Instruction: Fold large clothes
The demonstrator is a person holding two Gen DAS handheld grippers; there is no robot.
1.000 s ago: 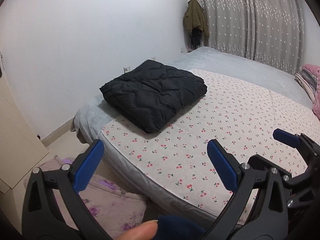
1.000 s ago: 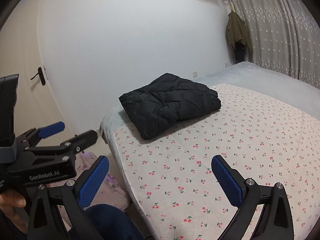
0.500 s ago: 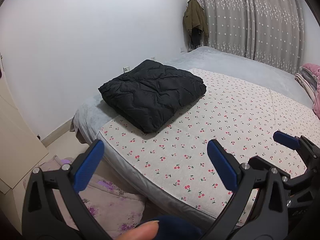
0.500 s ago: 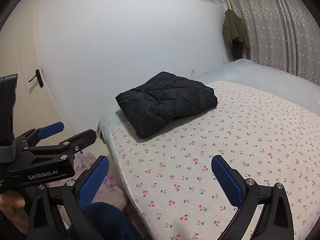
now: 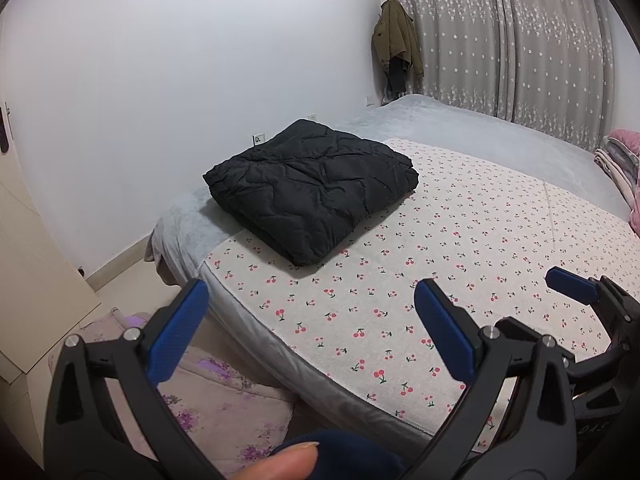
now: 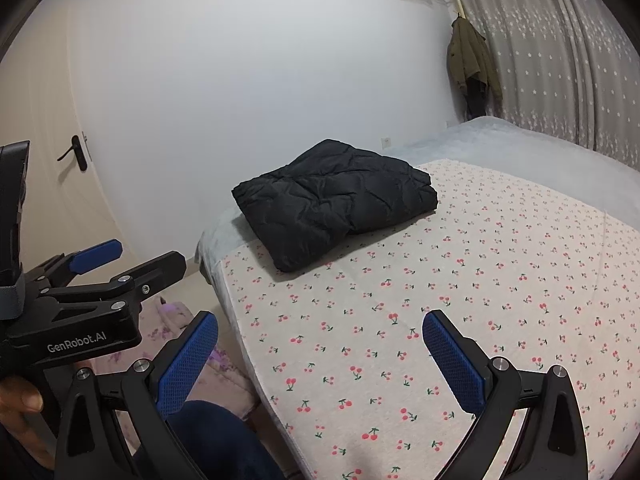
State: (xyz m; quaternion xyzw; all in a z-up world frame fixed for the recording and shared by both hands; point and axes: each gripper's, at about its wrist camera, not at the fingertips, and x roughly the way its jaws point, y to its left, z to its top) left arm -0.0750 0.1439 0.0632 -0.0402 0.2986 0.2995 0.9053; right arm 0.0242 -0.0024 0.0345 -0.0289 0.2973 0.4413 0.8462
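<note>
The black quilted padded jacket lies folded on the bed's cherry-print sheet. Left claw and right claw: spread apart, empty, well clear. Folding appears complete; next, withdraw.

We see both views evenly lit by soft, cool indoor light, without glare. The folded black jacket casts a faint shadow on the cherry-print sheet at its lower edge. Fisheye distortion bends the wall and curtains; dark vignetting fills the corners. Focus stays sharp.
</note>
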